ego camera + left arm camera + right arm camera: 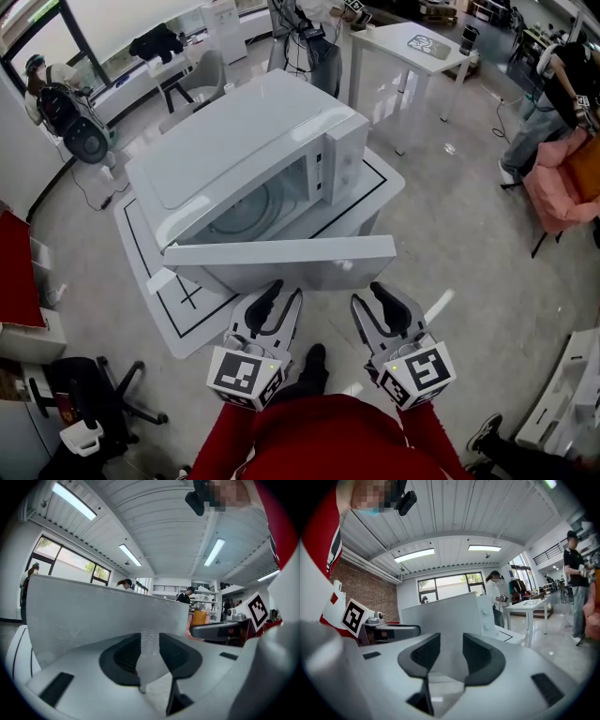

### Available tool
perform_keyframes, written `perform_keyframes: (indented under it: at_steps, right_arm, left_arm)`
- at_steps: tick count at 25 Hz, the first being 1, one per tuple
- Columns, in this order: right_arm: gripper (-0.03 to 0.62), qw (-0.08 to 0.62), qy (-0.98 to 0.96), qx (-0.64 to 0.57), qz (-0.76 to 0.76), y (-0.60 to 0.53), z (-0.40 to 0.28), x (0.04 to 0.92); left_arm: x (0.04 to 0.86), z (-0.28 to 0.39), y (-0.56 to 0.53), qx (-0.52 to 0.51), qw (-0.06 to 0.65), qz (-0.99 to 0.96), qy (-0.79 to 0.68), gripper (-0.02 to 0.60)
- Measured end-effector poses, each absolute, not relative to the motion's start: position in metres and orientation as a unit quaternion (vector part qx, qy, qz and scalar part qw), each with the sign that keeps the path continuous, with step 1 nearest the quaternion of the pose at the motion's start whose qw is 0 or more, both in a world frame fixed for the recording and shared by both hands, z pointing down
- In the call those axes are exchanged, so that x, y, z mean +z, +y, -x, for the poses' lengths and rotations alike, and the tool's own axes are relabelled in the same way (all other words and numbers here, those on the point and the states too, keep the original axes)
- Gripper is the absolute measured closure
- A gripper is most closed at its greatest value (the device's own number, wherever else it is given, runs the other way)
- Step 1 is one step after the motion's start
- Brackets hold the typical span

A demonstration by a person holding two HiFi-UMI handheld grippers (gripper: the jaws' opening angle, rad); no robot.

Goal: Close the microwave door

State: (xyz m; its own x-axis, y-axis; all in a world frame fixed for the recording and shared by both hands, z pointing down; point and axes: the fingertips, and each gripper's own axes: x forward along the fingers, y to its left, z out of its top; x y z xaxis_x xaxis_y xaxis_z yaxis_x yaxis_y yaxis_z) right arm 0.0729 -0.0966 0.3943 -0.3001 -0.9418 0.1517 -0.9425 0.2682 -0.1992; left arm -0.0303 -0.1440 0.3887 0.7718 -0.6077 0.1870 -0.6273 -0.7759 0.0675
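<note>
A white microwave [244, 150] stands on a low white platform [192, 328] marked with black lines. Its door [281, 253] is swung wide open and juts out towards me, so the cavity with its turntable [258, 206] shows. Both grippers hover just short of the door's outer face. My left gripper [284, 291] is open with nothing between its fingers; in the left gripper view the door [108, 616] fills the space beyond the left gripper [150, 641]. My right gripper [368, 294] is also open and holds nothing; in its own view the right gripper [451, 644] faces the door [440, 616].
A white table [412, 42] stands behind the microwave at the right. A black office chair base [94, 394] sits at lower left, a red cabinet [14, 272] at the left edge. A pink chair [562, 183] and a standing person [553, 94] are at the far right.
</note>
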Motion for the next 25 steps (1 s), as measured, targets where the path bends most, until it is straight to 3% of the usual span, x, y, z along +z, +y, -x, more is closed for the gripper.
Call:
perform_keyframes:
  at_steps: [7, 25]
  right_arm:
    - [0.364, 0.046, -0.785, 0.115, -0.607, -0.11, -0.071, 0.404]
    - [0.359, 0.066, -0.77, 0.107, -0.626, -0.146, -0.086, 0.411]
  left_arm:
    - [0.391, 0.029, -0.148, 0.081, 0.07, -0.941, -0.322, 0.463]
    - [0.397, 0.024, -0.167, 0.083, 0.09, -0.941, -0.316, 0.465]
